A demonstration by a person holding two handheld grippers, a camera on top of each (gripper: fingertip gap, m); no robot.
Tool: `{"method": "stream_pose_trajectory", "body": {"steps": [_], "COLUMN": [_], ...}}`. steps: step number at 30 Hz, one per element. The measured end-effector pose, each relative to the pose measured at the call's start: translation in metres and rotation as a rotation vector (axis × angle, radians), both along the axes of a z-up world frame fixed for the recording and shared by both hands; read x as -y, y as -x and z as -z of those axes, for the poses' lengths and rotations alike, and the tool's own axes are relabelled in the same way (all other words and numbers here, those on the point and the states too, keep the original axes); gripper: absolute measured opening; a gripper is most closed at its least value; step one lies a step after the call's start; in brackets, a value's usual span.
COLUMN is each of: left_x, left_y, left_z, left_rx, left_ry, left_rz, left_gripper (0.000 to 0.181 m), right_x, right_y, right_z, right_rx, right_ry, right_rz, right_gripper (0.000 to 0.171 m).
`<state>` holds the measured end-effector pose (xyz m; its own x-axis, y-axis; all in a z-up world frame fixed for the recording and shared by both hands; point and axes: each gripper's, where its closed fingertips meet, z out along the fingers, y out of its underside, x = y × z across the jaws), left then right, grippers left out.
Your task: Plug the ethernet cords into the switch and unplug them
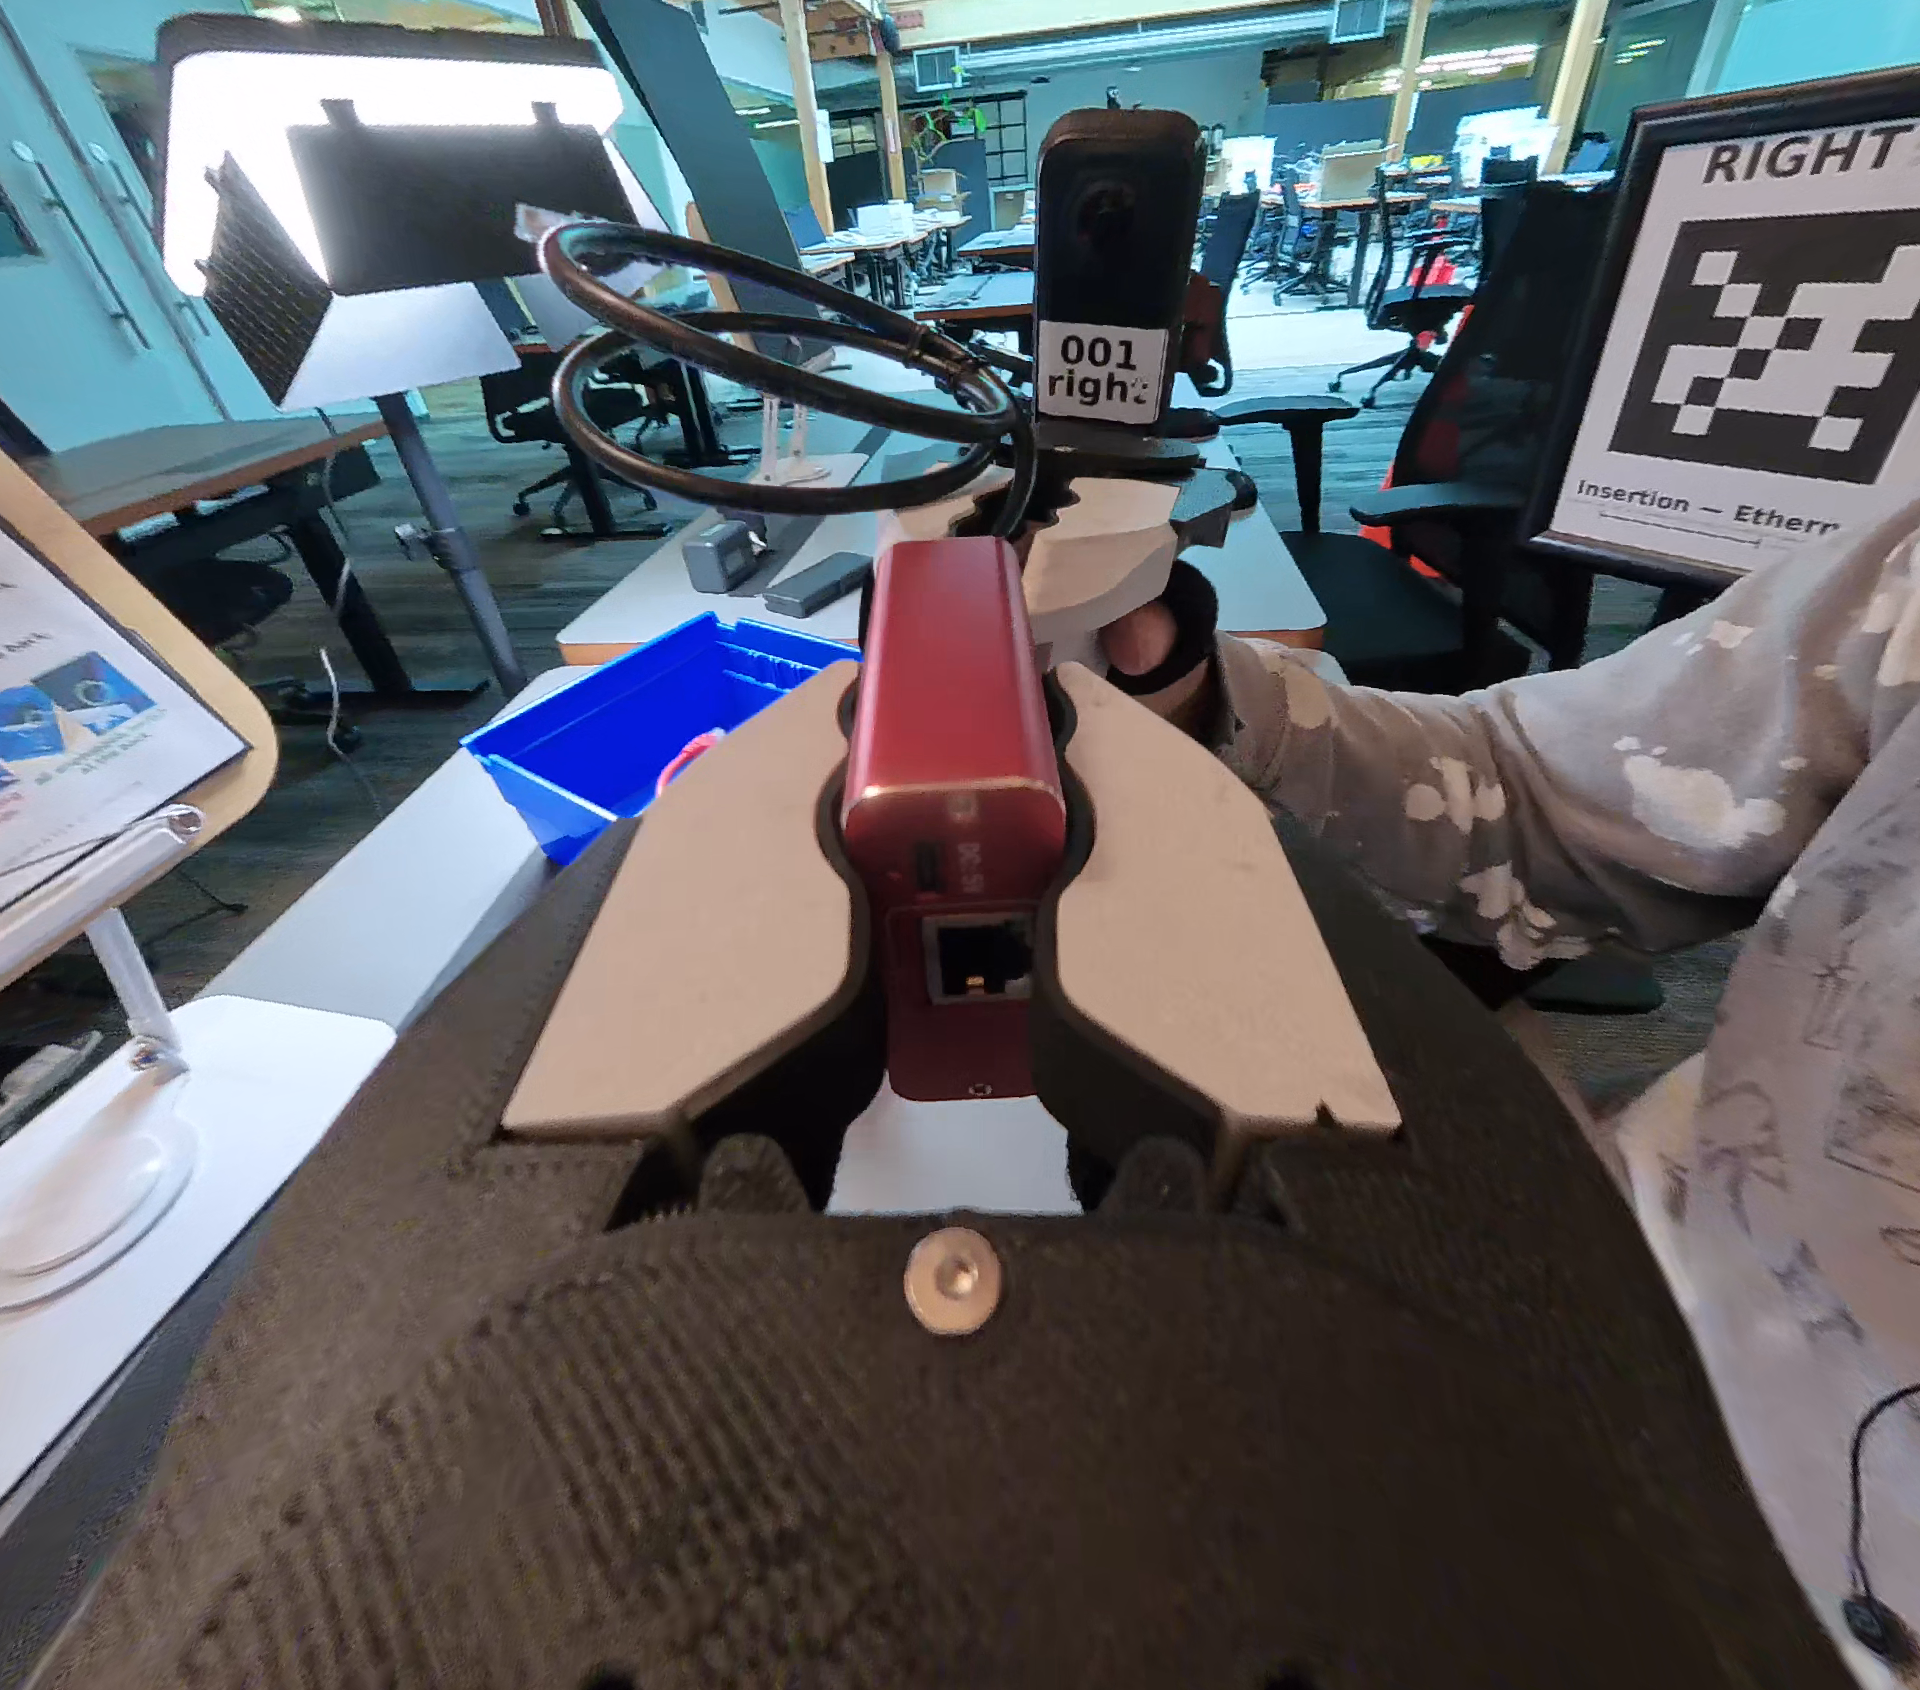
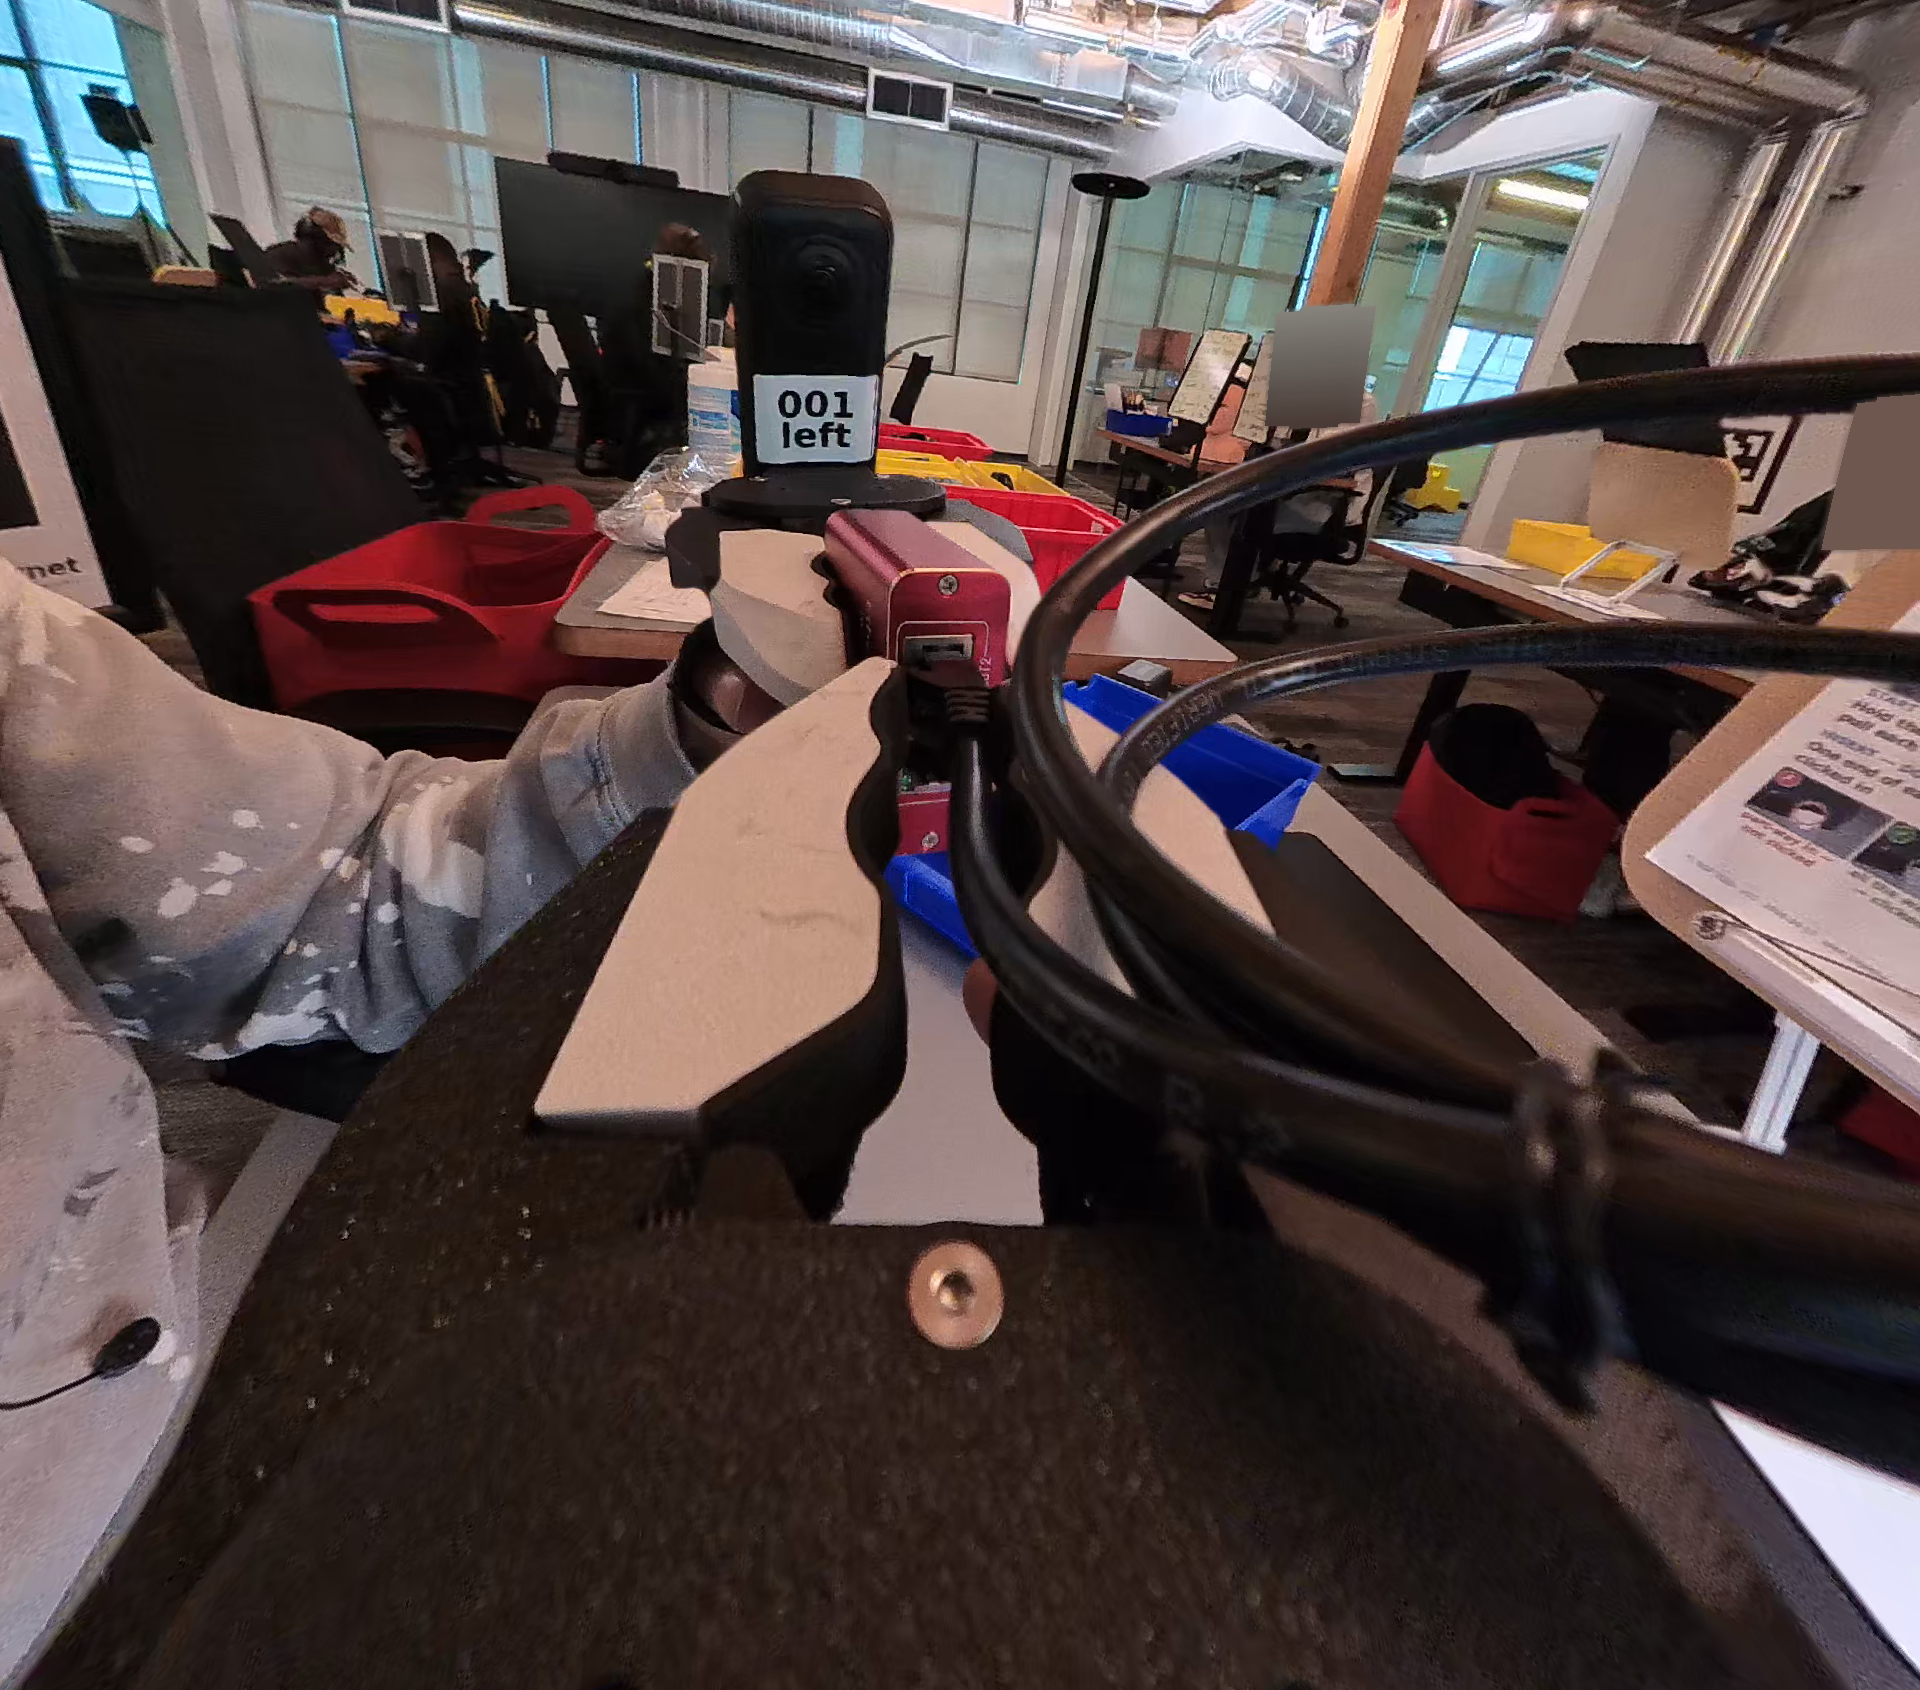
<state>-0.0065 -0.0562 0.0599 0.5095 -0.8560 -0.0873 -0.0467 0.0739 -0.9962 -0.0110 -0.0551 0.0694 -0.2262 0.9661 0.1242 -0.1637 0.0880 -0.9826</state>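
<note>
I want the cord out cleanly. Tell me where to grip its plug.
Grip the black plug on its short moulded body just below the red switch, fingers on its two sides, coming from underneath along the cord: that looks the only rigid part.

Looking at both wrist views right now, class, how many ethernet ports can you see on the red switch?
2. An empty port faces the left hand-held gripper holding the red switch. The far-end port meets the black cord plug, pinched by the right hand-held gripper. Others may be hidden.

White table (image 1: 343, 902) (pale, smooth) with blue bin (image 1: 623, 726) on it.
</note>
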Motion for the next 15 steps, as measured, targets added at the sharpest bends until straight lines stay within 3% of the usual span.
{"method": "stream_pose_trajectory", "body": {"steps": [11, 13, 15], "left_x": [-0.007, -0.006, 0.018], "left_y": [0.003, 0.022, 0.065], "left_z": [-0.007, -0.027, -0.062], "left_rx": [0.023, 0.146, 0.303], "left_ry": [-0.039, -0.098, -0.157], "left_rz": [-0.056, -0.102, -0.081], "left_gripper": [0.03, 0.03, 0.03], "right_x": [-0.007, -0.03, -0.049], "right_y": [0.001, -0.009, -0.035], "right_z": [0.004, 0.001, -0.006], "right_rx": [0.026, 0.009, -0.029], "right_ry": [-0.016, -0.032, 0.039], "right_rz": [0.034, 0.157, 0.143], "right_gripper": [0.015, 0.014, 0.014]}}
